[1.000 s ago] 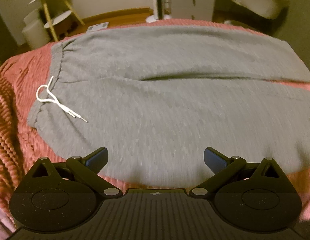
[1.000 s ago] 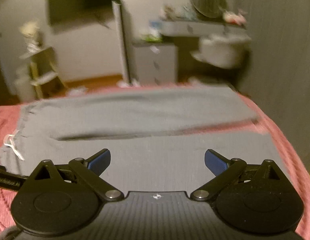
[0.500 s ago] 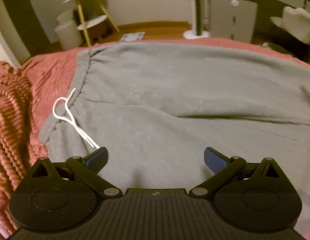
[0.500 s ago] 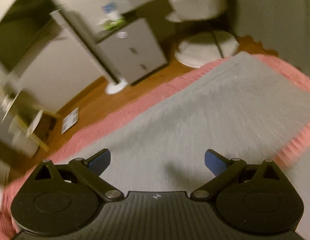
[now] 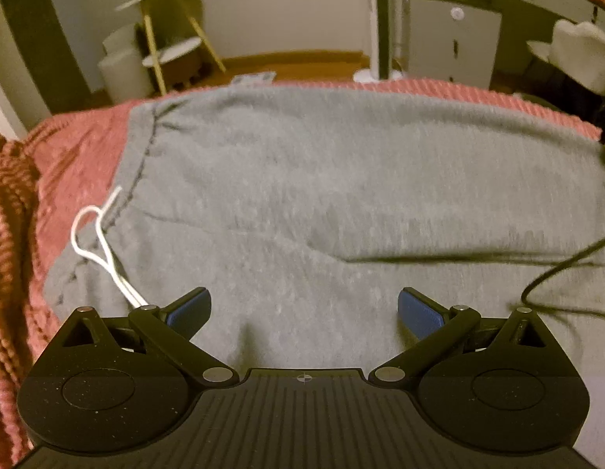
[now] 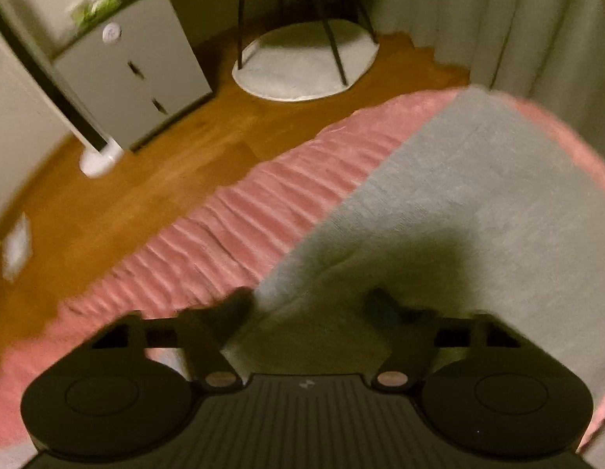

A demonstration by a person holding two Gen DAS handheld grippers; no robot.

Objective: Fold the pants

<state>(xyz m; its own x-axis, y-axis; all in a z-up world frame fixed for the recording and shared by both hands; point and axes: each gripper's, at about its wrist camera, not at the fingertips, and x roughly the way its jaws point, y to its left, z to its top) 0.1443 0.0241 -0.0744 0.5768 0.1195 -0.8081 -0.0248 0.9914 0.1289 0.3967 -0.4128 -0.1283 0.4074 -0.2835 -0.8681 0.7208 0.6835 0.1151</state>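
Grey sweatpants (image 5: 322, 179) lie flat on a pink bedspread (image 5: 76, 148), waistband to the left, with a white drawstring (image 5: 99, 242) looped near my left finger. My left gripper (image 5: 304, 308) is open and empty, low over the upper part of the pants. In the right wrist view, my right gripper (image 6: 308, 305) is blurred, its jaws narrower but apart, straddling the far edge of a grey pant leg (image 6: 478, 195) where it meets the pink bedspread (image 6: 263, 211). I cannot tell if cloth lies between the fingers.
A black cable (image 5: 556, 269) crosses the pants at the right. Past the bed's edge are a wooden floor (image 6: 146, 179), a grey cabinet (image 6: 134, 62), a chair on a round white rug (image 6: 306, 62), a white stand base (image 6: 97, 160) and a gold side table (image 5: 165, 35).
My left gripper moved closer toward the waistband. My right gripper swung down and right to the pant leg's far edge, and its jaws have narrowed.
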